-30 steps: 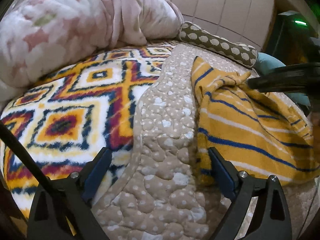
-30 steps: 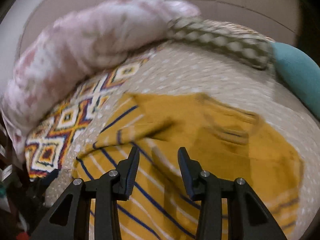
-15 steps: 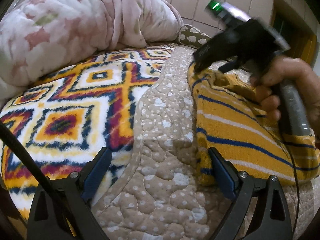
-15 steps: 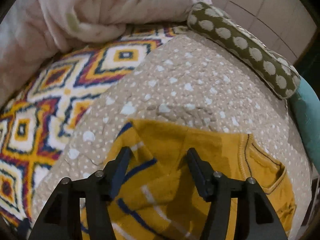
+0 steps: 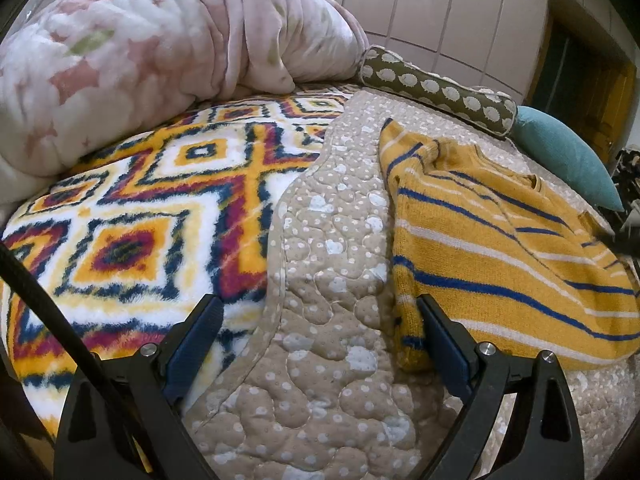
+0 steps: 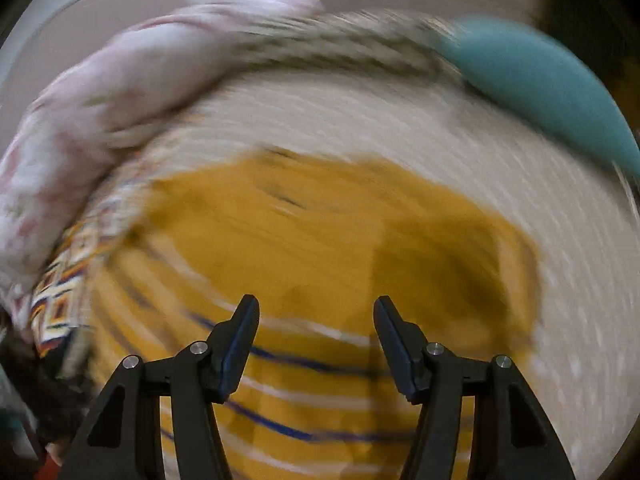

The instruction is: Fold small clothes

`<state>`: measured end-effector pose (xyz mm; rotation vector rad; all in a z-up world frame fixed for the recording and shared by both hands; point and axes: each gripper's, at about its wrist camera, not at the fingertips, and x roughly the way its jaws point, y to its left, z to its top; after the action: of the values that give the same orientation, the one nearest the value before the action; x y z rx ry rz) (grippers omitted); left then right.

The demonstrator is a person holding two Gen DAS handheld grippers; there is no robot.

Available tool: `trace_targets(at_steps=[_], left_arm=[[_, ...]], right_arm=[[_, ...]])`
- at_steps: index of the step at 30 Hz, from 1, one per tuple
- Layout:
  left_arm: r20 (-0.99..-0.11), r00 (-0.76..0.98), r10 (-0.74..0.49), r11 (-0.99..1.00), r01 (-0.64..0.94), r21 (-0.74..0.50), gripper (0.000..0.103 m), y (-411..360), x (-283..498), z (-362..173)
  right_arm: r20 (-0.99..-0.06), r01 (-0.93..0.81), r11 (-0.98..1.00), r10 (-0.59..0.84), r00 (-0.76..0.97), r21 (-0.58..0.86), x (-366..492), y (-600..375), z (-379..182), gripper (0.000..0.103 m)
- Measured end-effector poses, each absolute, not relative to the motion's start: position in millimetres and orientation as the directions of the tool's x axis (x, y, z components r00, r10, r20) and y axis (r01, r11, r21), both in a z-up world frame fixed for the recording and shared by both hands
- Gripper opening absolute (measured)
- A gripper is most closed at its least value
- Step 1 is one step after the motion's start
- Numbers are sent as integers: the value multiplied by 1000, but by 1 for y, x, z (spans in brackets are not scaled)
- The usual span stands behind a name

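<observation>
A small yellow sweater (image 5: 492, 248) with blue and white stripes lies on the beige quilted mat (image 5: 336, 240), its sleeve folded over the body. My left gripper (image 5: 320, 320) is open and empty, low over the mat, its right finger at the sweater's near left corner. In the right wrist view the picture is motion-blurred: my right gripper (image 6: 316, 320) is open and empty above the sweater (image 6: 320, 248). A dark tip of the right gripper shows at the far right edge of the left wrist view (image 5: 624, 238).
A patterned fleece blanket (image 5: 132, 216) lies left of the mat. A bulky pink quilt (image 5: 140, 52) is piled at the back left. A spotted bolster (image 5: 436, 88) and a teal pillow (image 5: 564, 152) lie along the back, by the tiled wall.
The right gripper pulled back from the sweater's far corner to its right side and opened wider. The folded sleeve stays on the sweater. My left gripper has not moved.
</observation>
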<state>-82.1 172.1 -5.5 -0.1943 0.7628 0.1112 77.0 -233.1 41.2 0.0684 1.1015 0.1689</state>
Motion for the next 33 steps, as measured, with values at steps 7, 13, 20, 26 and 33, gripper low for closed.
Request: trace_targets(at_steps=[7,13,20,26,33], left_arm=[[-711,702,48,977,-180,-112,97,171,-79,-5],[-713,699,55,978,-183,-104,97,171,-79,-5],[-717,695,53,978,-182,-105,97,171,-79,-5],[-715,697,55,977,-184,-104,97,171,-78,-5],[-717,695,55,978,-183,-103,98,171,-78,-5]], right_arm=[[-833,186,981,-65,550,46,43,-344,58,71],[-783,42,981,127,608,192,12,-327,79,71],[-850,-51,994,105,517,92,16,-279,41,32],[-856,182,976,11,518,123,10,-333,40,48],[-797,165,973,27,604,159,-34,-345,73,51]])
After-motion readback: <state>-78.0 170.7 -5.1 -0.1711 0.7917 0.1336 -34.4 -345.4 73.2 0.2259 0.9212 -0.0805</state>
